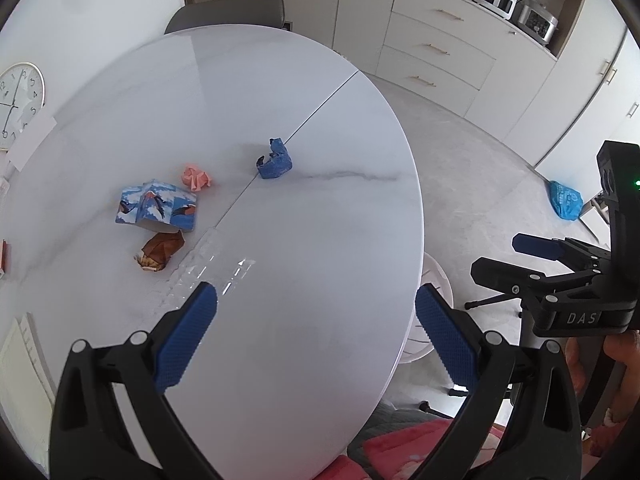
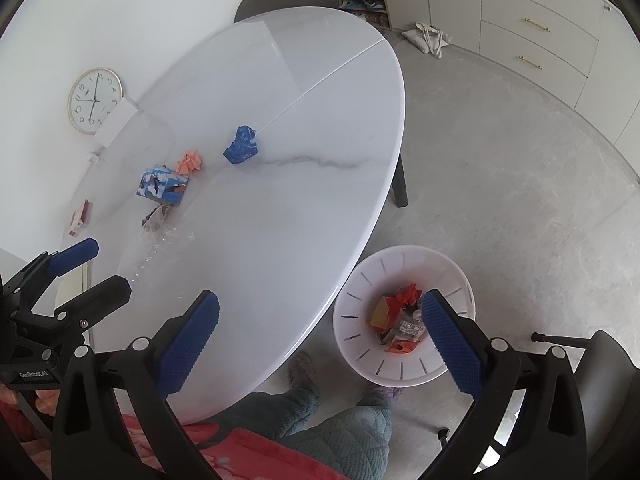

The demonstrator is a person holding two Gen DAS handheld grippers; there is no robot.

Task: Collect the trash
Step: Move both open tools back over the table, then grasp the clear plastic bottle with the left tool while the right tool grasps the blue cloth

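Note:
On the white round table (image 1: 300, 260) lie a crumpled blue wrapper (image 1: 275, 160) (image 2: 241, 146), a pink paper wad (image 1: 196, 177) (image 2: 190, 162), a blue patterned box (image 1: 158, 208) (image 2: 163, 186), a brown wrapper (image 1: 160, 250) and a clear plastic tray (image 1: 208, 268) (image 2: 160, 240). My left gripper (image 1: 316, 336) is open and empty above the table's near side. My right gripper (image 2: 320, 336) is open and empty over the table edge, beside the white trash bin (image 2: 360, 336) on the floor holding orange and red scraps. Each gripper shows in the other's view, the right one (image 1: 532, 256) and the left one (image 2: 80, 268).
A grey chair (image 1: 228, 10) stands at the table's far side. A clock (image 2: 94, 100) leans on the wall at left. Cabinets with drawers (image 1: 440, 48) line the back. A blue bag (image 1: 566, 200) and a cloth bag (image 2: 428, 36) lie on the floor. The person's legs (image 2: 340, 420) are below.

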